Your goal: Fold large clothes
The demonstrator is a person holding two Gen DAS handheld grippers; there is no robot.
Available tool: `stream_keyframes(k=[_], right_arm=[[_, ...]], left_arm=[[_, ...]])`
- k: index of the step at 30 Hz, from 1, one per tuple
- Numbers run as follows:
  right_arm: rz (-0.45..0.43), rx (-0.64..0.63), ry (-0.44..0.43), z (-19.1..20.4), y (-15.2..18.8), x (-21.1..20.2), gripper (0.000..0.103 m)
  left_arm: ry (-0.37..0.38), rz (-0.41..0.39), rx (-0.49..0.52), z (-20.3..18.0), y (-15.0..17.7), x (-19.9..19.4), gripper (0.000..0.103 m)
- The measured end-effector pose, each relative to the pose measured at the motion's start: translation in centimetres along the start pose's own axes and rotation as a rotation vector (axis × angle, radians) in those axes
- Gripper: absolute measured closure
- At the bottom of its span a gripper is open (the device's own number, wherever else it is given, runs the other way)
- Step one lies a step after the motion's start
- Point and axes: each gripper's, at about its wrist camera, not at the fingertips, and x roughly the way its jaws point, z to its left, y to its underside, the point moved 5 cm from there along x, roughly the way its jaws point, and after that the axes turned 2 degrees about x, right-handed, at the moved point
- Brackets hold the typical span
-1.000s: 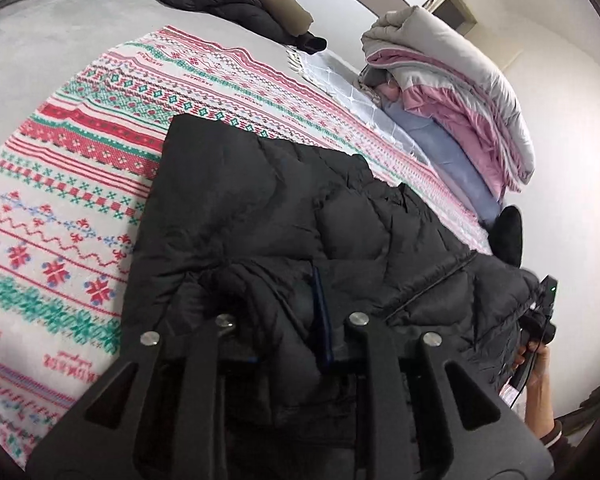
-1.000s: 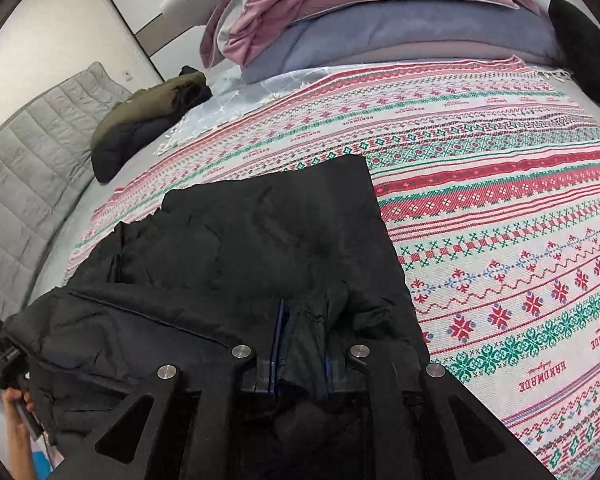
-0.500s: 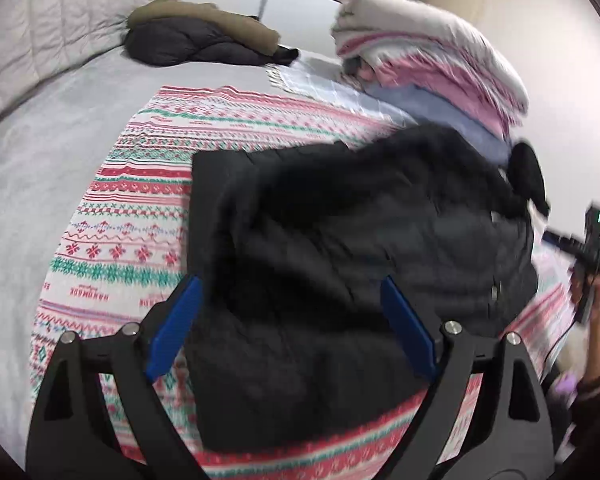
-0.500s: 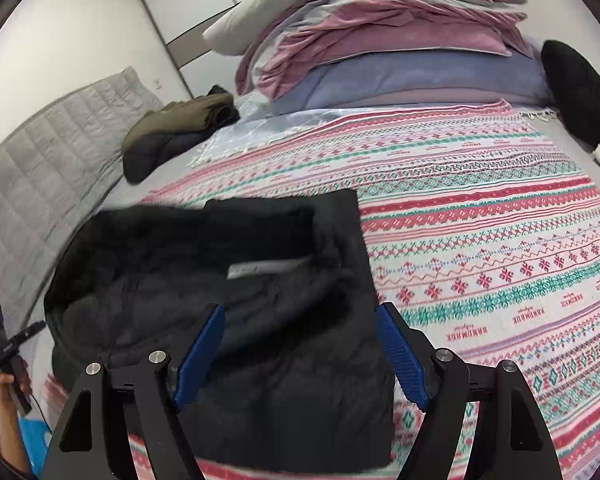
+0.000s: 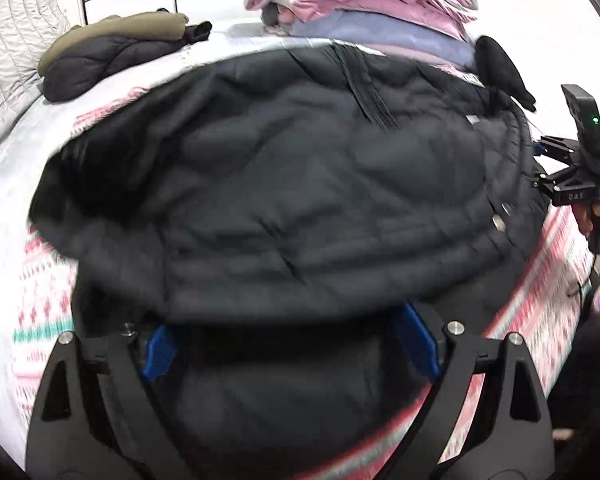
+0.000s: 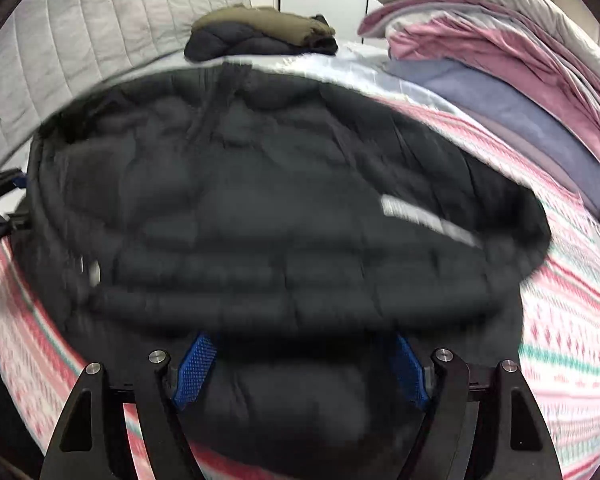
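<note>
A black puffer jacket (image 5: pixel 284 184) lies folded in a thick heap on the patterned blanket (image 5: pixel 40 292), blurred by motion. My left gripper (image 5: pixel 288 344) hovers over its near edge, open wide, its blue pads (image 5: pixel 158 350) apart and pressing on nothing. The jacket's near fold hides the pad tips. In the right wrist view the same jacket (image 6: pixel 280 220) fills the middle, and my right gripper (image 6: pixel 300 364) stands open over its near edge. The right gripper (image 5: pixel 572 172) also shows at the left wrist view's right edge, held by a hand.
A folded olive and black jacket (image 6: pixel 260 32) lies at the back of the bed. Stacked pink, grey and blue quilts (image 6: pixel 500 64) rise at the right. A grey quilted headboard (image 6: pixel 100 32) stands at the left. A small black item (image 5: pixel 500 68) sits beside the quilts.
Both grippers were shut on folds of the jacket; they have opened wide and let go. Both have rolled and drawn back, and the jacket now lies doubled over on the blanket.
</note>
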Motion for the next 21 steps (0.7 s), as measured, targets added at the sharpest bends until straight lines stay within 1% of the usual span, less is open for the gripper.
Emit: stream_keyframes(k=[3, 6, 8, 11, 13, 14, 16, 18, 20, 21], right_arm=[[-0.044, 0.028, 0.023, -0.6, -3.0, 0.5, 0.024], [-0.109, 0.090, 0.049, -2.5, -6.5, 0.7, 0.024], [-0.144, 0.141, 0.076, -4.1, -7.9, 0.6, 0.024], [-0.193, 0.232, 0.124, -7.2, -9.2, -0.3, 0.024], [-0.215, 0.288, 0.123, -9.1, -9.0, -1.1, 0.024], [-0.227, 0.325, 0.103, -10.3, -8.5, -1.6, 0.024], [-0.229, 0.369, 0.091, -12.0, -7.6, -1.8, 0.024], [-0.200, 0.430, 0.096, -14.0, -6.5, -1.0, 0.024], [-0.167, 0.477, 0.089, -15.6, -4.7, -0.7, 0.024], [-0.142, 0.500, 0.079, -15.9, -4.2, 0.2, 0.024]], left_arm=[[-0.044, -0.037, -0.051, 1.7, -2.6, 0.8, 0.011], [-0.076, -0.088, -0.155, 4.8, -4.8, 0.7, 0.011], [-0.117, -0.126, -0.234, 7.3, -5.7, 0.2, 0.011], [-0.187, -0.155, -0.298, 9.8, -5.8, -1.2, 0.011], [-0.188, -0.186, -0.306, 10.8, -5.3, -2.5, 0.011], [-0.185, -0.191, -0.307, 11.2, -5.0, -2.7, 0.011], [-0.186, -0.179, -0.315, 12.2, -4.3, -2.7, 0.011], [-0.172, -0.150, -0.345, 13.2, -3.6, -1.9, 0.011], [-0.119, -0.126, -0.392, 13.7, -3.3, -0.7, 0.011], [-0.081, -0.113, -0.420, 13.9, -3.1, 0.0, 0.012]])
